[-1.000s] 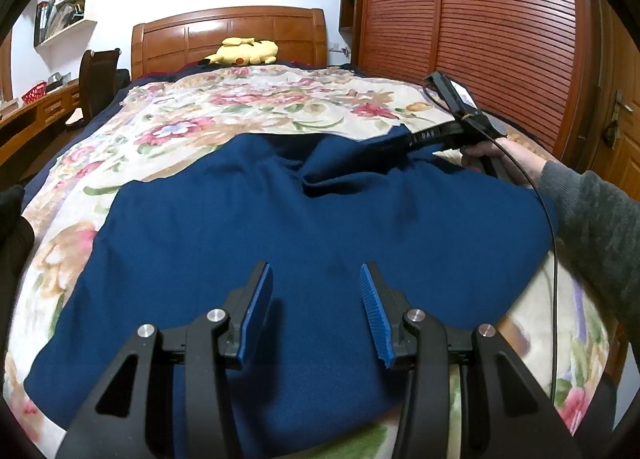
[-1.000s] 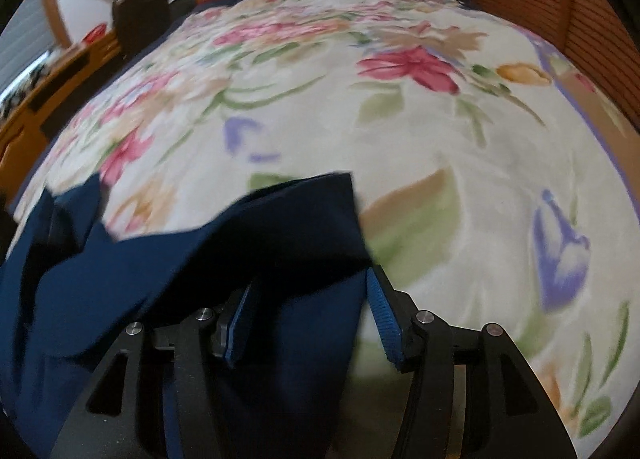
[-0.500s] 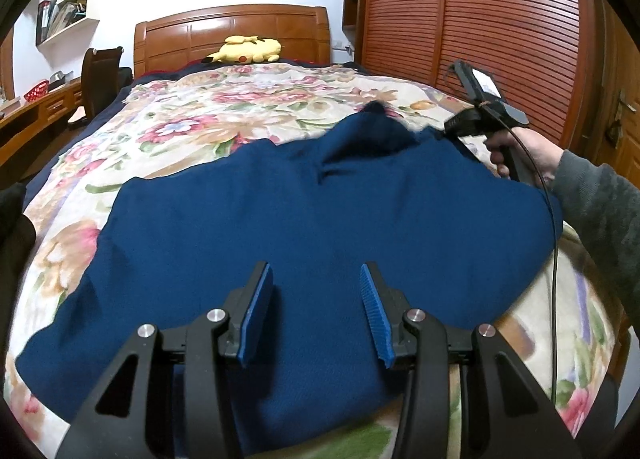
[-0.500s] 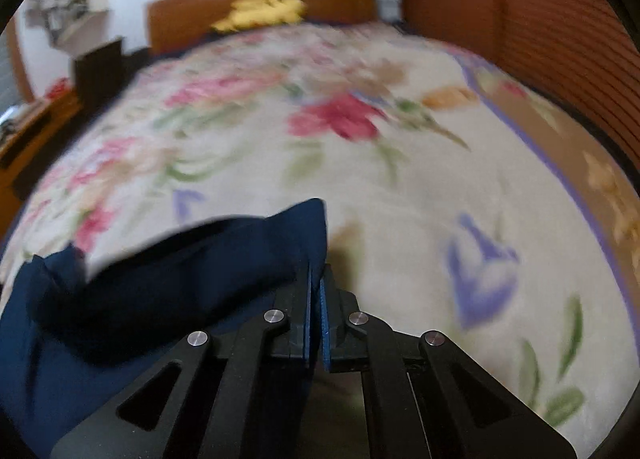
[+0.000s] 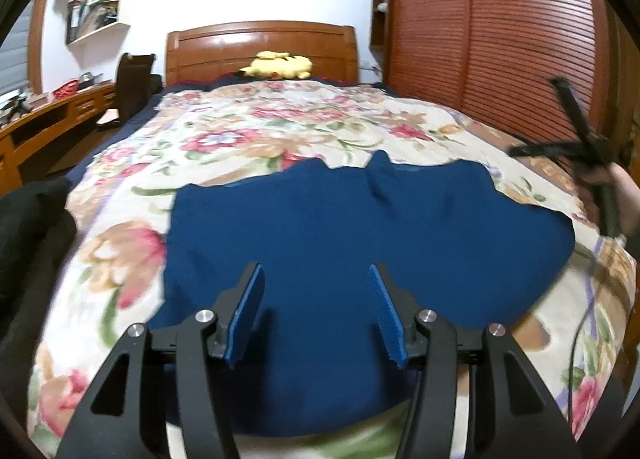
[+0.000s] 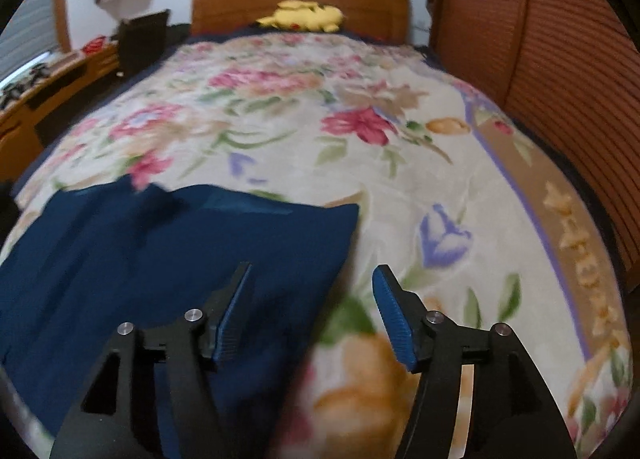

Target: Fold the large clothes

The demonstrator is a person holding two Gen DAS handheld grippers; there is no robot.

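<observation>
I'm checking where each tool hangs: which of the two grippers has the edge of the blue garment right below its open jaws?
The right gripper: the blue garment's side edge runs beneath it, floral blanket under its right finger. The left gripper hangs over the garment's middle.

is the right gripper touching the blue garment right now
Apart. In the right wrist view the right gripper, jaws just opened, stands above the blue garment with nothing between its pads.

Both hand-held grippers (image 5: 316, 311) (image 6: 312, 311) just opened, empty.
</observation>
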